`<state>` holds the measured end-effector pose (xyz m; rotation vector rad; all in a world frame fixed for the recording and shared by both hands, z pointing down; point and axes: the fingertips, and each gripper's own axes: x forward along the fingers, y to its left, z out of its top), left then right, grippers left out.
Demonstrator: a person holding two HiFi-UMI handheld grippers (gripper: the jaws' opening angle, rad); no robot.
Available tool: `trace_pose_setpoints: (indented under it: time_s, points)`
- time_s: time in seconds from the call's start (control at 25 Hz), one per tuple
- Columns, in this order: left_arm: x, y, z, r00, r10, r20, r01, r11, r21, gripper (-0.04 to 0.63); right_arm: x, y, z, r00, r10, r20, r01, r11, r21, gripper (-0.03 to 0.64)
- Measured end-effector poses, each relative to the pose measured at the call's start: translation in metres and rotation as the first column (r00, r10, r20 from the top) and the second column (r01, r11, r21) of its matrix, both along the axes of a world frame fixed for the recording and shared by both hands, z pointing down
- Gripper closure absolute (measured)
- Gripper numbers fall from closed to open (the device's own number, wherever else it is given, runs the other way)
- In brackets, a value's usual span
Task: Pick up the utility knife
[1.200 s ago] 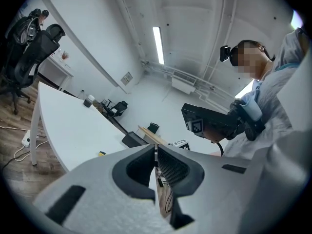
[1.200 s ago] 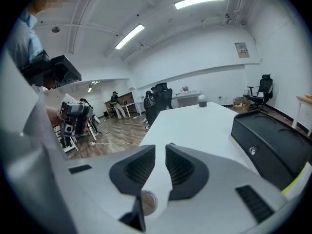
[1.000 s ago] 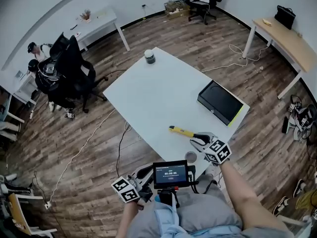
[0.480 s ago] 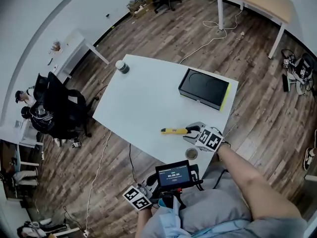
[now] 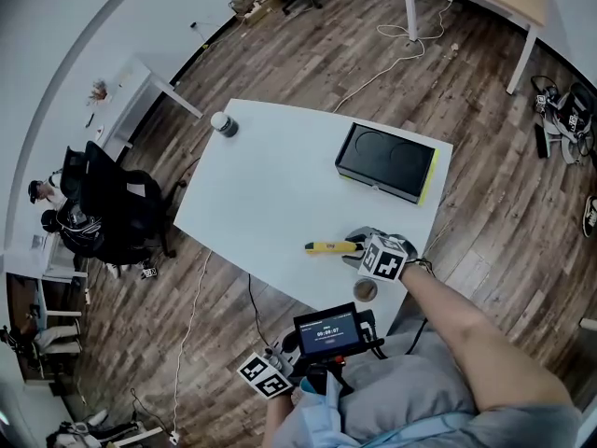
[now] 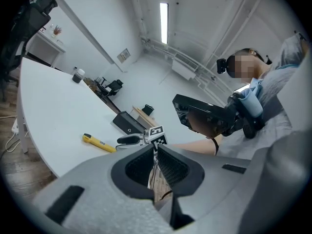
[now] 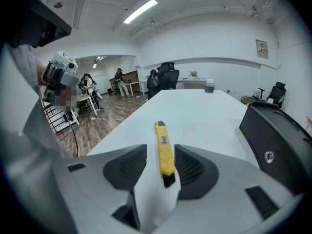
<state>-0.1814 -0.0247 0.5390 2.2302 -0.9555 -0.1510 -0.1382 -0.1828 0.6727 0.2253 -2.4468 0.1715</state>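
Note:
A yellow utility knife (image 5: 328, 246) with a black rear end lies flat near the front edge of the white table (image 5: 280, 185). My right gripper (image 5: 356, 248) is down at that rear end. In the right gripper view the knife (image 7: 164, 152) lies lengthwise between the pads of the right gripper (image 7: 161, 156), closer to the right pad. Its jaws have just been opening and do not press on the knife. My left gripper (image 5: 278, 357) hangs low in front of the table, over the lap. In the left gripper view, the left gripper (image 6: 155, 152) has its pads together with nothing between them.
A black box (image 5: 387, 163) sits at the table's right end and a small jar (image 5: 223, 124) at its far left corner. A small round thing (image 5: 365, 290) rests at the near table edge. A chest-mounted screen (image 5: 326, 331) is below. Office chairs (image 5: 112, 213) stand left.
My right gripper has come down to the table and now straddles the knife's black end, jaws wider than before. The knife has stayed in place. The left gripper has barely shifted.

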Motion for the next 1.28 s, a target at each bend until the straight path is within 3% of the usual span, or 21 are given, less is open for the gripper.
trace_pose_setpoints:
  time_s: [1.28]
  points:
    - [-0.001,0.000,0.013,1.000,-0.018,-0.011,0.018,0.998,-0.058,0.577,-0.012,-0.004,0.044,0.991,-0.038,-0.129,0.040,0.999,0.010,0.465]
